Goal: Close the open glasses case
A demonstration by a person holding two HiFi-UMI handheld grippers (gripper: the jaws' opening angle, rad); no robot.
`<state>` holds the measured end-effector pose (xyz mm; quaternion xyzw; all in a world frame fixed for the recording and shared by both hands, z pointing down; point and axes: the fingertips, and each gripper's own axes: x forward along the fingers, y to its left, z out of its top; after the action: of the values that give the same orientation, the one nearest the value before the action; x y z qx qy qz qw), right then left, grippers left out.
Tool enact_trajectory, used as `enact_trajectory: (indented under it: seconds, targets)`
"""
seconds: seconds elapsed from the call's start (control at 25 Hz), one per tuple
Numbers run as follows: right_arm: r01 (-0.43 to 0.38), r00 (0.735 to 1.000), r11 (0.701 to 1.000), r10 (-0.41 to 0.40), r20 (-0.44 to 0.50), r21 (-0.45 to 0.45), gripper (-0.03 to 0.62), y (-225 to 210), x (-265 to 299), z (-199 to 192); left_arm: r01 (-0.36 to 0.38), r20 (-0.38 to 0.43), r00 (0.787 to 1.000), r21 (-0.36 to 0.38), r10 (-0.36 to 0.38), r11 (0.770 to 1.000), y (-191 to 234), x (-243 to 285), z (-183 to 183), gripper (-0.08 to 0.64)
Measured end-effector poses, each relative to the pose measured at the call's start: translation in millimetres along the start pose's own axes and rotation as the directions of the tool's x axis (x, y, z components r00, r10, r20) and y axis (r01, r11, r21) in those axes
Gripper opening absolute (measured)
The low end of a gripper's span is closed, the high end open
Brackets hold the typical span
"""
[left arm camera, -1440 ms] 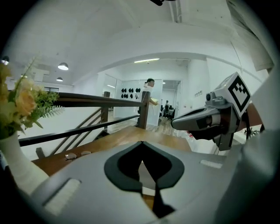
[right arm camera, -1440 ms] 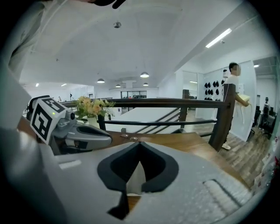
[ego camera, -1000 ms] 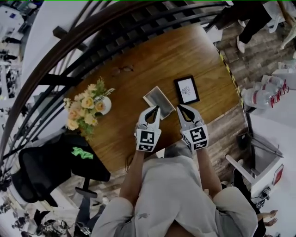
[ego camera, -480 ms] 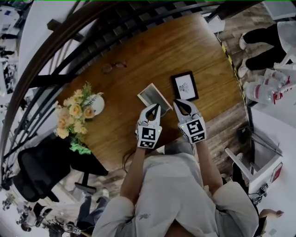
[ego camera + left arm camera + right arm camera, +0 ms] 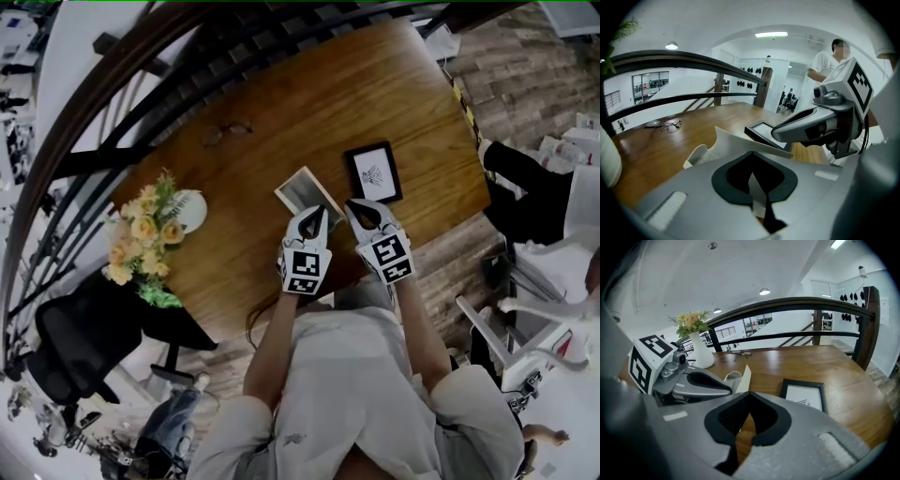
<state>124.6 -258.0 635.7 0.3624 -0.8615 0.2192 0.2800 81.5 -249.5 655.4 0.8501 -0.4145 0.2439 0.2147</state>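
The left gripper (image 5: 316, 214) has its jaws drawn together, with the tips against the raised lid of the open glasses case (image 5: 300, 190) just ahead of it. Just to its right, the right gripper (image 5: 357, 207) is also closed and holds nothing. A picture frame (image 5: 373, 173) lies ahead of the right gripper. Beyond both, the bench (image 5: 281, 103) is bare, and its near edge runs beneath their rear ends.
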Motion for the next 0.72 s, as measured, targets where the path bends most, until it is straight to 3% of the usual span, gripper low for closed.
enact_trajectory:
  seconds: [0.72]
  targets:
    - [-0.068,0.996,0.998,0.067,-0.054,-0.016,0.002,18.1,17.4,-16.9,0.022,0.004,1.000,-0.007,-0.022,1.000,-7.5,3.9,-1.7,0.018]
